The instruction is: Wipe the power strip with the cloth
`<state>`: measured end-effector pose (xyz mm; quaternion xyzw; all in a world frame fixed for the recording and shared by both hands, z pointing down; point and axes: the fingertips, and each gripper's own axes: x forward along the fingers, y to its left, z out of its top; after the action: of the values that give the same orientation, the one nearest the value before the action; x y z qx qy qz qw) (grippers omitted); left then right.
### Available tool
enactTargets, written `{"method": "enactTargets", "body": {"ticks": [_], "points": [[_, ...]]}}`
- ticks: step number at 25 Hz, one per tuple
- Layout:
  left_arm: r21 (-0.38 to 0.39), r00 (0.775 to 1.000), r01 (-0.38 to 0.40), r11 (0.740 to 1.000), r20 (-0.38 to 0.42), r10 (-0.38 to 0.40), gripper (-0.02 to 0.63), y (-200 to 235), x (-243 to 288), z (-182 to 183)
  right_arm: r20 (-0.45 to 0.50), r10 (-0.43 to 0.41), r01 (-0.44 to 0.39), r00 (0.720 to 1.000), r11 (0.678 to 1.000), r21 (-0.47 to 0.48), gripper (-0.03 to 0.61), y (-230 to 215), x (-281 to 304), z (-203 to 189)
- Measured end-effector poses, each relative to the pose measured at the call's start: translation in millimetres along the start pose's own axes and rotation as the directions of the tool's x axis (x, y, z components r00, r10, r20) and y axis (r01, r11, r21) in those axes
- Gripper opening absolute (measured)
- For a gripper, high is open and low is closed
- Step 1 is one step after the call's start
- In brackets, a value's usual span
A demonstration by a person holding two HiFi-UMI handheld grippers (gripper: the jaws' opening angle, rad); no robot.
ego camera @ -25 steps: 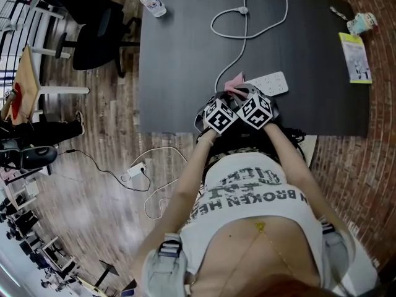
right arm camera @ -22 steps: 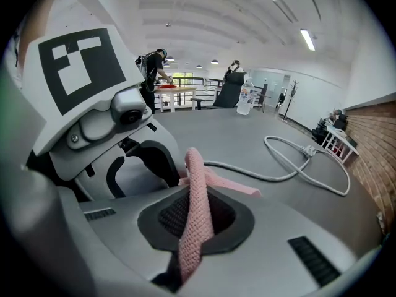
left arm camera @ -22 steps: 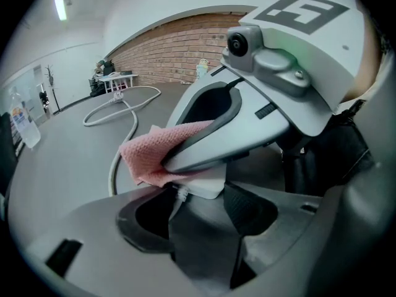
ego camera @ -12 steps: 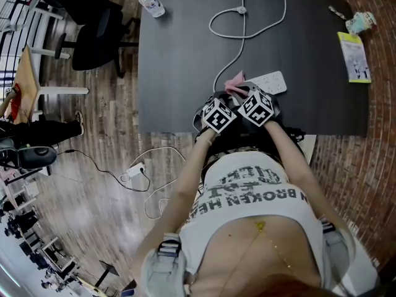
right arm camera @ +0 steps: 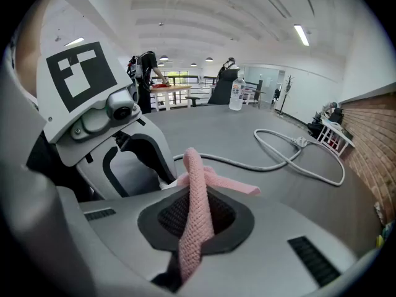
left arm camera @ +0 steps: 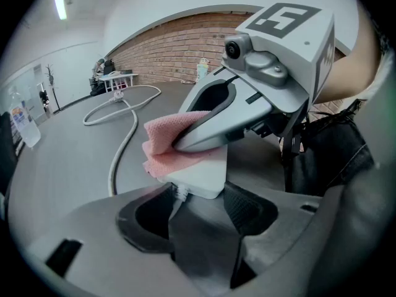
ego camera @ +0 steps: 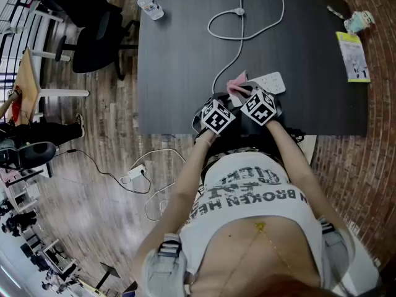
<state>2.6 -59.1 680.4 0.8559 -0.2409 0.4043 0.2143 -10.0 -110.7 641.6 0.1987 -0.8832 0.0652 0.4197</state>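
Holding duties are split between the two tools. Left tongs (left arm camera: 199, 198) are closed on the cable end of the strip (ego camera: 270, 82), with its white corner seated between both pads. The judged purpose is to pin the strip so that it does not slide under wiping pressure. Right tongs (right arm camera: 197, 220) are pressed together on the cloth (right arm camera: 195, 184). A pink fold runs up out of the pads, and the free part is draped forward onto the strip's near end. Strip lies flat on the tabletop (ego camera: 179, 60) near its front edge, just ahead of the person. Its cable (ego camera: 238, 51) loops away to the far side, clear of the work. Cloth touches the strip at the cable end only, and the far length shows bare. Judgement: most of the wiping is yet to be done.
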Motion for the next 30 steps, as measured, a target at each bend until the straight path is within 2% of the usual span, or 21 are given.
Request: {"method": "enactTargets", "body": {"ticks": [20,30], "points": [[0.0,1.0,0.008,1.0,0.001,-0.008,0.241,-0.6,0.4,-0.1,-0.029,-0.097,0.1,0.995,0.991,0.088,0.017,-47.7,-24.7,-35.8],[0.001,1.0,0.007,1.0,-0.002,-0.007,0.241,-0.7,1.4,0.0,-0.028,-0.111,0.113,0.993,0.99,0.081,0.017,-58.0,-29.9,-44.4]]}}
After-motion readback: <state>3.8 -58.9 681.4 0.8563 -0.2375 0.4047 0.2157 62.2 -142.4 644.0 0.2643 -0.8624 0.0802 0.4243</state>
